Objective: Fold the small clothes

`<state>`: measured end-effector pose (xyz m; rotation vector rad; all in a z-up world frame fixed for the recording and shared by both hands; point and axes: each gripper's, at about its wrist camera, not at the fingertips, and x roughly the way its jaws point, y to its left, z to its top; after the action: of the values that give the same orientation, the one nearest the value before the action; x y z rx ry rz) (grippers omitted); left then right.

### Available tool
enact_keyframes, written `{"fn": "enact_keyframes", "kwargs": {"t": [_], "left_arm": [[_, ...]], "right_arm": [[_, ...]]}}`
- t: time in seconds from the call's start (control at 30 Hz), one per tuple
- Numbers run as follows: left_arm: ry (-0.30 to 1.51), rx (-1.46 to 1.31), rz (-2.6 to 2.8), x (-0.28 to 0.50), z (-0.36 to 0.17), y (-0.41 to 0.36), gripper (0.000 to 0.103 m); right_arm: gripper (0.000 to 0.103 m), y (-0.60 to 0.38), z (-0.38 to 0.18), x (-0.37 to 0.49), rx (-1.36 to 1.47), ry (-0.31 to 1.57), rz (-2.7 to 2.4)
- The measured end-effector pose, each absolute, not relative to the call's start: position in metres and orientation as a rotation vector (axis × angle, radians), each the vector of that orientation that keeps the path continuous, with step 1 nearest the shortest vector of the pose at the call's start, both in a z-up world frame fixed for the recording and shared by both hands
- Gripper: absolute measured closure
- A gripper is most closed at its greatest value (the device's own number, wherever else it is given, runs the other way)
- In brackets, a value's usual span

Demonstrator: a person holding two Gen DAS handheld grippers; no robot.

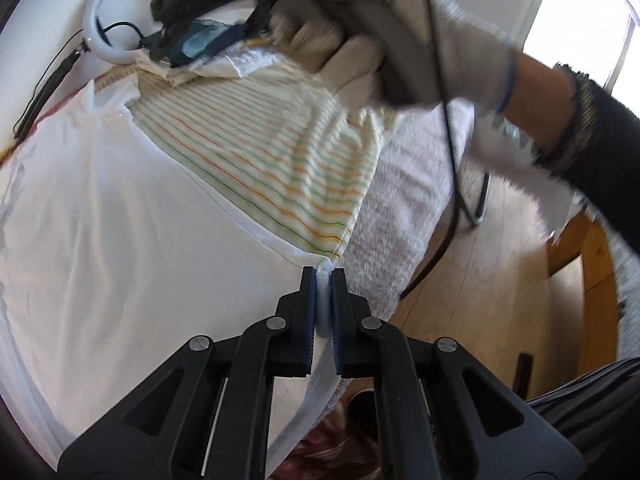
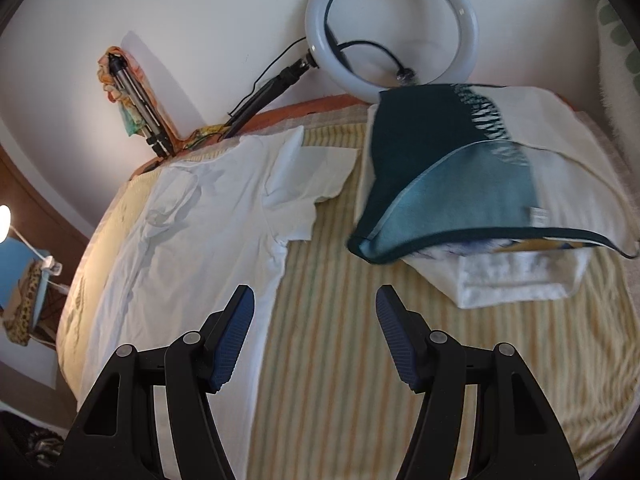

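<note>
From your left wrist, the left claw [image 1: 324,274] is clenched on the hem corner of the white t-shirt [image 1: 120,240], a pinch of white fabric showing between its pads. The shirt spreads away to the left of the claw over the striped sheet [image 1: 280,160] on the bed. Beyond the claw, your gloved right hand [image 1: 380,28] grips the other tool above the sheet, with the ring light [image 1: 94,20] at the wall behind. From your right wrist, the right claw [image 2: 316,336] is released, its blue pads standing apart with nothing between them, above the striped sheet [image 2: 340,360]. The white t-shirt [image 2: 208,232] lies flat just left of the claw, its edge under the left finger. Beyond the claw to the right sits a folded pile of clothes [image 2: 480,200], a dark teal piece on top; the ring light [image 2: 392,28] leans on the wall behind it.
</note>
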<state>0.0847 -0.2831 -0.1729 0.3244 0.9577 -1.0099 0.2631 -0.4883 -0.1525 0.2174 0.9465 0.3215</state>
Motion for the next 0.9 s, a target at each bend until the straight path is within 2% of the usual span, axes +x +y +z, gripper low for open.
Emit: {"fn": "enact_keyframes", "kwargs": {"t": [0.3, 0.73, 0.77, 0.8, 0.83, 0.87, 0.9], "left_arm": [[0.996, 0.180, -1.046, 0.094, -0.165, -0.256, 0.099], [0.973, 0.148, -1.036, 0.095, -0.170, -0.253, 0.099], [0.971, 0.144, -1.036, 0.096, -0.170, -0.253, 0.099], [0.971, 0.140, -1.039, 0.097, -0.171, -0.254, 0.099], [0.969, 0.139, -1.043, 0.096, -0.171, -0.255, 0.099], [0.968, 0.141, -1.048, 0.096, -0.172, -0.255, 0.099], [0.967, 0.143, -1.053, 0.095, -0.173, -0.256, 0.099]], "right_arm": [[0.040, -0.461, -0.193, 0.311, 0.234, 1.090, 0.286], [0.040, -0.457, -0.196, 0.343, 0.354, 1.042, 0.274], [0.044, -0.454, -0.196, 0.347, 0.351, 1.039, 0.274], [0.059, -0.450, -0.197, 0.349, 0.344, 1.037, 0.273], [0.069, -0.446, -0.198, 0.352, 0.333, 1.037, 0.271], [0.096, -0.444, -0.199, 0.356, 0.330, 1.048, 0.270], [0.097, -0.443, -0.199, 0.359, 0.335, 1.057, 0.266]]}}
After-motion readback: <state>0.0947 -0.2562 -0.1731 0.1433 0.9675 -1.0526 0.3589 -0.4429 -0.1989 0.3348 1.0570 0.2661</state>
